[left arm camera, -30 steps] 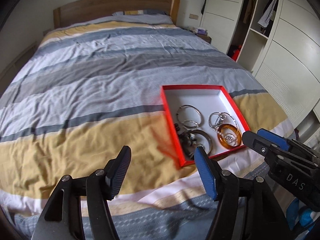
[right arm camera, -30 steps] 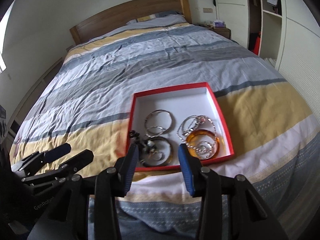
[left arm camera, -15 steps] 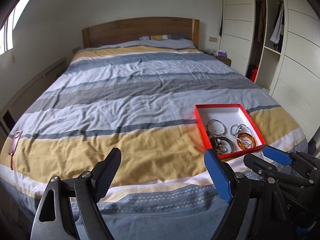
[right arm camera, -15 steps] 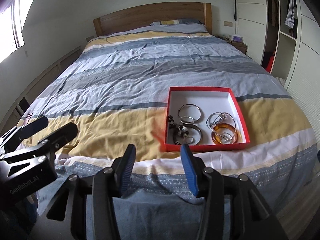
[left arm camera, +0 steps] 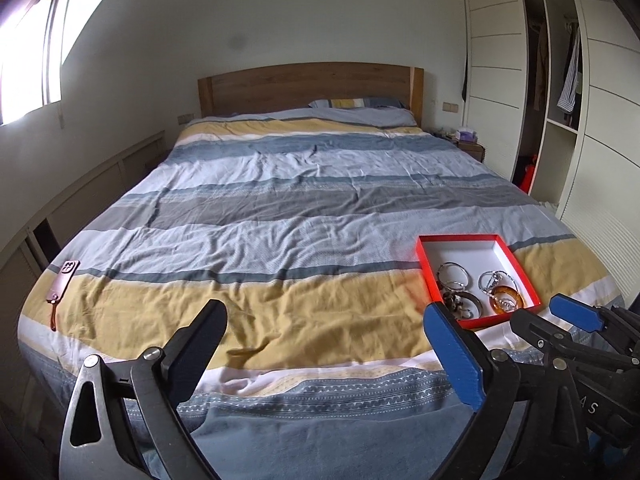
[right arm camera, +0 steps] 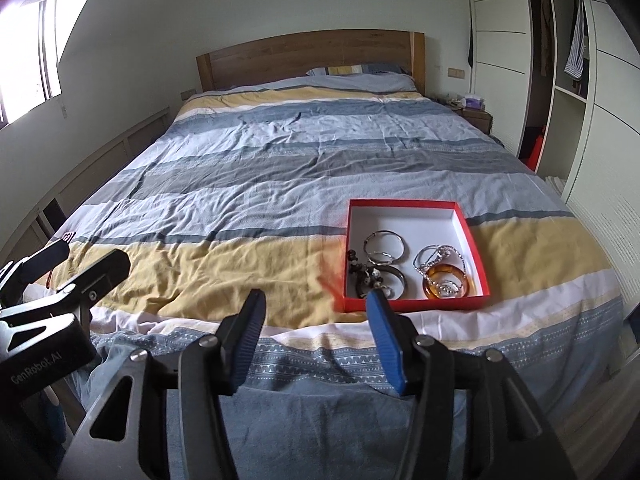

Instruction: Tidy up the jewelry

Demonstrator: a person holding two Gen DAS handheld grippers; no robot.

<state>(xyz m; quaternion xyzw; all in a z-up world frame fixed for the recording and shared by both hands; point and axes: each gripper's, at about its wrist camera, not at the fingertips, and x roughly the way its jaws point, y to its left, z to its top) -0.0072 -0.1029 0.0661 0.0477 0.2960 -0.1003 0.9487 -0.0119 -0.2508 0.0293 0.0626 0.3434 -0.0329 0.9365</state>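
Both claws are being opened, nothing caught between them: left claw [left arm camera: 324, 344], right claw [right arm camera: 316, 336]. The jewelry [right arm camera: 404, 270] is seen lying in the red box [right arm camera: 416, 304] near the bed's [right arm camera: 280, 184] foot edge.

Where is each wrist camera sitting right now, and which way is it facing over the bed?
Left wrist: behind the left gripper at the bed's foot, facing the headboard; jaws opening, nothing between them; right gripper at lower right.
Right wrist: behind the right gripper, facing the same way; jaws opening, nothing between; left gripper at lower left.
Shared: striped bed, red box of bracelets, wardrobe.
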